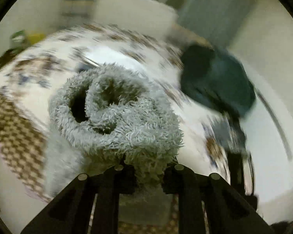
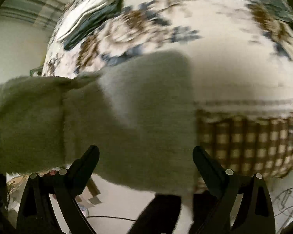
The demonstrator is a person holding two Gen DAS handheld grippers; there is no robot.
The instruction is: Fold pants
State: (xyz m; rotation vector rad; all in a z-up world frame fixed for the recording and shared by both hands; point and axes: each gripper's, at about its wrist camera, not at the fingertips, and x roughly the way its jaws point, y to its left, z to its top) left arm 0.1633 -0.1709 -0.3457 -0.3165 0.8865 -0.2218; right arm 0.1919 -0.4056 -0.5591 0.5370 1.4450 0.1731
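Pinching a bunched fold of fluffy grey fleece pants [image 1: 117,117], the left gripper [image 1: 148,172] has its two black fingers drawn close together with the pile fabric squeezed between them; the cloth curls up in front of the camera into a loose roll with two dark hollows, hanging clear above the bed with the white floral bedspread [image 1: 39,68]. Much of the left wrist view is smeared with motion blur, so finer detail of the bed is hard to read. A dark teal garment or bag [image 1: 220,81] lies at the bed's far right edge, its exact nature unclear. From the right wrist view, the right gripper [image 2: 146,156] has its black fingers [image 2: 87,158] spread wide apart, and a broad panel of the same grey pants [image 2: 127,120] stretches across between and beyond them, draping over the bed's near edge; whether the pads touch the cloth cannot be told. To the right of the cloth, a brown-and-cream checked border [image 2: 244,142] of the bedspread [image 2: 205,9] runs along the near edge. A folded white and dark item [image 2: 93,15] sits toward the bed's far left corner.
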